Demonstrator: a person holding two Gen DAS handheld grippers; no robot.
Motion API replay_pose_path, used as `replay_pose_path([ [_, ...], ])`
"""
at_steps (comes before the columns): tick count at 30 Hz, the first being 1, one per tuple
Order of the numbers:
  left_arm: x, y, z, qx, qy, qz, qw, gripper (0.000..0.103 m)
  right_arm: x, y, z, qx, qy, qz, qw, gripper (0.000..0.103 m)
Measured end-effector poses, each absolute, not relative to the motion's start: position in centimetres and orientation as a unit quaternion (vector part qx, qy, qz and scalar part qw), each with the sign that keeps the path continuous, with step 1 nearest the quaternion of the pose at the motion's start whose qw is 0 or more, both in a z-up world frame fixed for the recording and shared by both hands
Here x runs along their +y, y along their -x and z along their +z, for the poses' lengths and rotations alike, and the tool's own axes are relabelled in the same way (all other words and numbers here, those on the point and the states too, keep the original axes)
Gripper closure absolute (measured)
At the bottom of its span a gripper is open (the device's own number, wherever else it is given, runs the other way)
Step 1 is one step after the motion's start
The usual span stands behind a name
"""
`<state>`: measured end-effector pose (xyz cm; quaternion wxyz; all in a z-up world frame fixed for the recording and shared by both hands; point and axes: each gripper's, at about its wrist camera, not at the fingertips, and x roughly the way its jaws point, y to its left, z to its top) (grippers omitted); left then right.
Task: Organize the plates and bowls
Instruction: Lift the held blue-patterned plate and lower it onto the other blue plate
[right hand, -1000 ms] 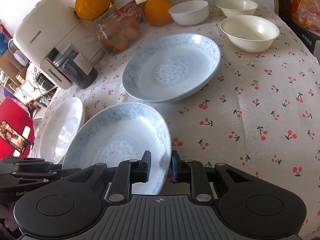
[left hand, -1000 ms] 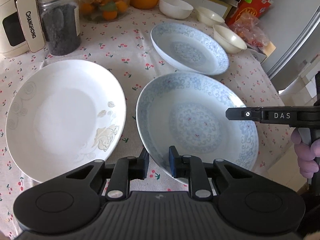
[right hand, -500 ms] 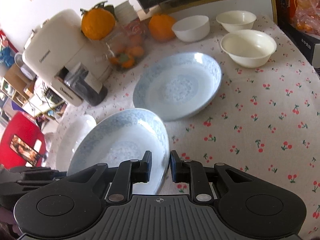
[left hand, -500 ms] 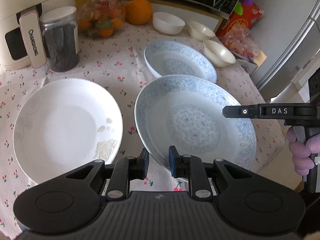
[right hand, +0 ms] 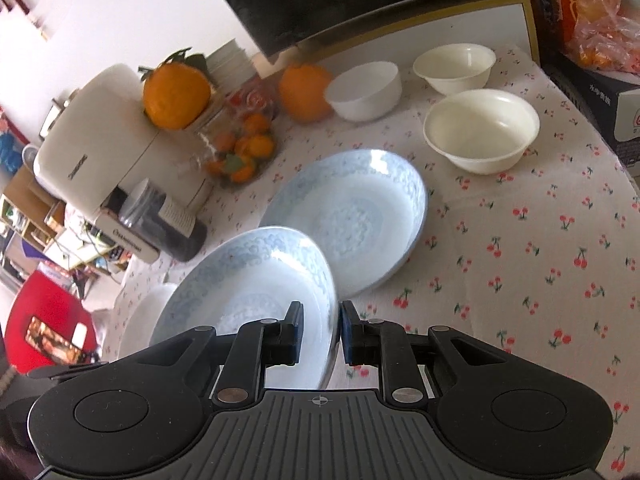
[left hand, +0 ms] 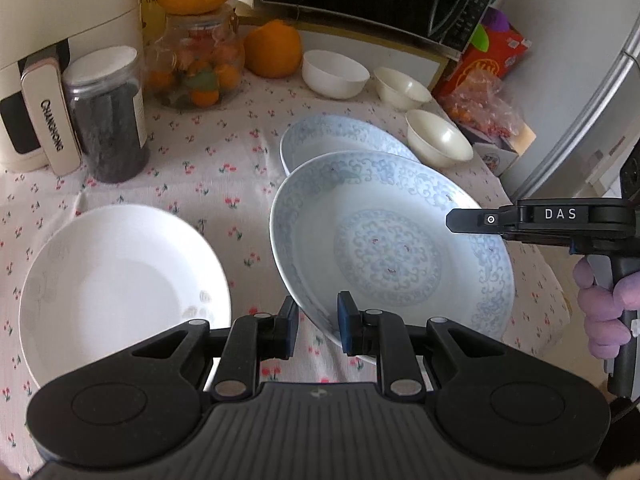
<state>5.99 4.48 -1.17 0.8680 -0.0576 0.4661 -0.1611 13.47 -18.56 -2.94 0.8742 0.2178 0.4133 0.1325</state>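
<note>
Both grippers are shut on the rim of one blue-patterned plate [left hand: 392,248], lifted above the table. My left gripper [left hand: 316,330] pinches its near left rim. My right gripper [right hand: 320,332] pinches the opposite rim of that plate [right hand: 248,288] and shows in the left wrist view [left hand: 540,222]. A second blue-patterned plate [left hand: 320,142] lies on the tablecloth behind, partly hidden; it also shows in the right wrist view [right hand: 352,216]. A white plate [left hand: 116,292] lies to the left. Three white bowls [right hand: 482,130] [right hand: 454,66] [right hand: 364,90] stand at the back right.
A cream Changhong appliance [left hand: 44,60], a dark-filled jar [left hand: 108,116], a glass jar of small oranges [left hand: 196,68] and large oranges [left hand: 274,48] line the back. A microwave [left hand: 376,0] stands behind, a red box and bagged snacks [left hand: 480,92] at the right edge.
The blue plate held by both grippers has risen off the table and moved back, now overlapping the second blue plate in view. Both grippers stay shut on it.
</note>
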Motion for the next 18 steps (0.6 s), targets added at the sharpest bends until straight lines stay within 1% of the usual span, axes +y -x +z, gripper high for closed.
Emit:
replay_pose_path([
  [18, 2.3, -12.4, -2.3, 0.448, 0.051, -0.118, 0.885, 0.085, -20.2, -19.5, -4.0, 0.406, -0.237, 0.075, 0.879, 0.083],
])
